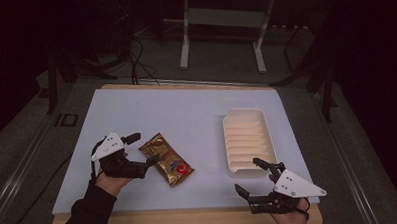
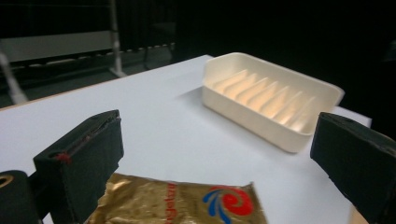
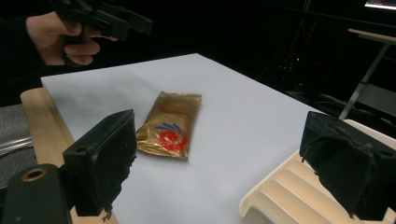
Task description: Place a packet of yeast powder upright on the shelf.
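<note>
Right now, here is how it stands:
Table: a white sheet (image 1: 186, 112) covers a wooden board, whose pale edge shows along the near side in the high view.
Gold packet: a shiny gold snack packet (image 1: 166, 159) with a red and blue swirl logo lies flat on the sheet, left of centre, set at a slant to the table's edges.
Left gripper: the left gripper (image 1: 144, 148) is at the packet's left end, jaws spread wide. In the high view one jaw tip sits over the packet's near-left edge and the other is just off its far corner; whether either touches the foil I cannot tell.
Left gripper view: the packet (image 2: 187, 203) sits low between the two black jaws, logo end towards the camera's right, with nothing clamped.
Tray: a cream ribbed plastic tray (image 1: 248, 140) stands on the right half of the sheet, well apart from the packet, with nothing in it.
Right gripper: the right gripper (image 1: 251, 177) hovers at the near right corner, jaws wide apart and holding nothing, with one tip just beside the tray's near rim.
Right gripper view: the tray's corner (image 3: 299, 186) is close by the right jaw, the packet (image 3: 170, 126) lies farther off, and the other hand (image 3: 60, 37) with its gripper is beyond.
</note>
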Demonstrator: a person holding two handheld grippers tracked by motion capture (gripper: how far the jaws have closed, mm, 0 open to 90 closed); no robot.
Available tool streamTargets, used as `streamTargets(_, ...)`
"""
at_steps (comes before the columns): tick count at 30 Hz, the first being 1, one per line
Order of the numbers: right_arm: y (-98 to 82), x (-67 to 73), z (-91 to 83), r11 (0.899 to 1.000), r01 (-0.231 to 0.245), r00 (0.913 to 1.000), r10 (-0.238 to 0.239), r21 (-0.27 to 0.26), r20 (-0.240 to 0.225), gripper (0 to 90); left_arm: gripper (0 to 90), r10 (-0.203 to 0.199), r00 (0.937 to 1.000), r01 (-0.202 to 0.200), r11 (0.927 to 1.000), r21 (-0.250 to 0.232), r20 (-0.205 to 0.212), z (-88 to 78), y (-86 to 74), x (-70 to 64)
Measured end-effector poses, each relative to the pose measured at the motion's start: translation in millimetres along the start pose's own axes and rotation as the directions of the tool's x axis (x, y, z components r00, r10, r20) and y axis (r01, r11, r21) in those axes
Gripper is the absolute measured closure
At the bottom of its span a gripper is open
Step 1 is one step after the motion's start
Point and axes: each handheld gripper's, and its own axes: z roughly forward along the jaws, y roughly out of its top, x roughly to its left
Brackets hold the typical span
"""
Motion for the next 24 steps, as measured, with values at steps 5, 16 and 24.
streamTargets(5,-0.5,-0.1,0.8,1.0,-0.001,1.0,0.001,0.001,-0.001,10.8,4.7,-0.018,0.9996,0.019,0.9986,0.049,-0.021,11.0,-2.7,9.8)
streamTargets(16,-1.1,-0.1,1.0,1.0,0.0,1.0,0.0,0.004,-0.008,11.0,16.3,-0.097,0.9907,0.111,0.9818,0.154,-0.095,28.5,-24.3,40.2)
streamTargets(24,-1.8,-0.5,1.4,1.0,-0.003,1.0,0.003,0.007,-0.008,11.0,21.7,-0.134,0.9793,0.164,0.9633,0.212,-0.152,38.1,-39.2,58.7)
